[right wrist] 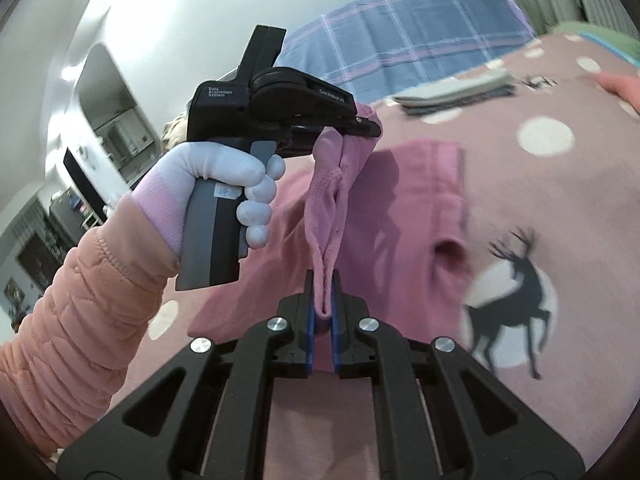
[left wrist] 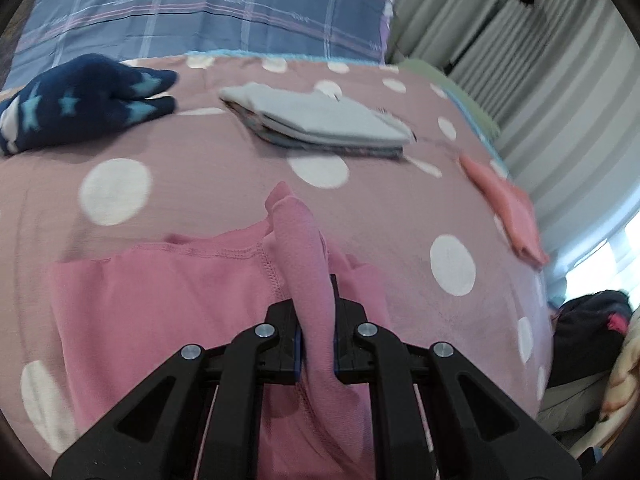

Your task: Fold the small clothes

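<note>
Gripping one edge of the pink garment, both the left gripper and right gripper are closed on cloth. The held edge runs toward 12 o'clock from the right jaws to the left gripper, and the rest lies on the dotted bedspread below.

Plaid pillow beside grey curtains, above polka-dot bedspread.

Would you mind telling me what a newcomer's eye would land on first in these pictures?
Most striking is the pink garment, stretched between the left gripper and right gripper, both shut on its fabric, above the polka-dot bedspread. Behind it lie a folded grey stack at centre and star-patterned navy socks to the left.
</note>
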`<state>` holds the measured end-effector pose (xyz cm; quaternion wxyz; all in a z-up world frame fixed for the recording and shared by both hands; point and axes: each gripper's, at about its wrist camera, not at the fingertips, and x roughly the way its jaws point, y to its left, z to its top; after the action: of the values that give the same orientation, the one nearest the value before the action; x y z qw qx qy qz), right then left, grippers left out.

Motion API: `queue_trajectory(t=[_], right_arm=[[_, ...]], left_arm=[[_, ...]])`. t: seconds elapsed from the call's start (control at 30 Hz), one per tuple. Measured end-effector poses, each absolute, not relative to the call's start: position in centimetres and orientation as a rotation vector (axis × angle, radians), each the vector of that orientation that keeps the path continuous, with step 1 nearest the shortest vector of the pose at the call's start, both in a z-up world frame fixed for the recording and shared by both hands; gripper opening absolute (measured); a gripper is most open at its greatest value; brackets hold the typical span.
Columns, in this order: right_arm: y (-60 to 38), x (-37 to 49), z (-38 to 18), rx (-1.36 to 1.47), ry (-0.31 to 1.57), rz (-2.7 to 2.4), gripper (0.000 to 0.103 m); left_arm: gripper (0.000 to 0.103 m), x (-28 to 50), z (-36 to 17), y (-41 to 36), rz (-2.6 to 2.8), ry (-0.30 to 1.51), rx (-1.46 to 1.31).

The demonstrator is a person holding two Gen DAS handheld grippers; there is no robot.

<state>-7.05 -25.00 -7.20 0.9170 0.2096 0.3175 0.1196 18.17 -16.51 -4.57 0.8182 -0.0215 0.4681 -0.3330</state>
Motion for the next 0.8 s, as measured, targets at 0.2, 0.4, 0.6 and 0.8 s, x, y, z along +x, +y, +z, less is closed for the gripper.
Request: queue_trajectory(t=[0.2, 0.4, 0.6, 0.8], right_arm=[[-26.9, -7.4, -8.9, 0.503, 0.708, 0.243, 0.006], [-28.0, -7.5, -11.1, 0.59, 0.786, 0.268, 0.01], [-28.5, -7.9, -11.2, 0.614, 0.778, 0.267, 0.009], [-28.4, -8.1, -10.8, 0.589, 0.782, 0.268, 0.011]], left_arm=[[0.013, 17.1, -6.2, -21.1, -0.688, 0.996, 0.124], [0.023, 15.1, -2.1, -22.0, -0.736, 0.867, 0.203], [0.048, 10.1, 2.7, -17.4, -0.767, 0.705, 0.26], [0.053, 4.4, -1.1, -7.9, -0.691, 0.766, 0.287]])
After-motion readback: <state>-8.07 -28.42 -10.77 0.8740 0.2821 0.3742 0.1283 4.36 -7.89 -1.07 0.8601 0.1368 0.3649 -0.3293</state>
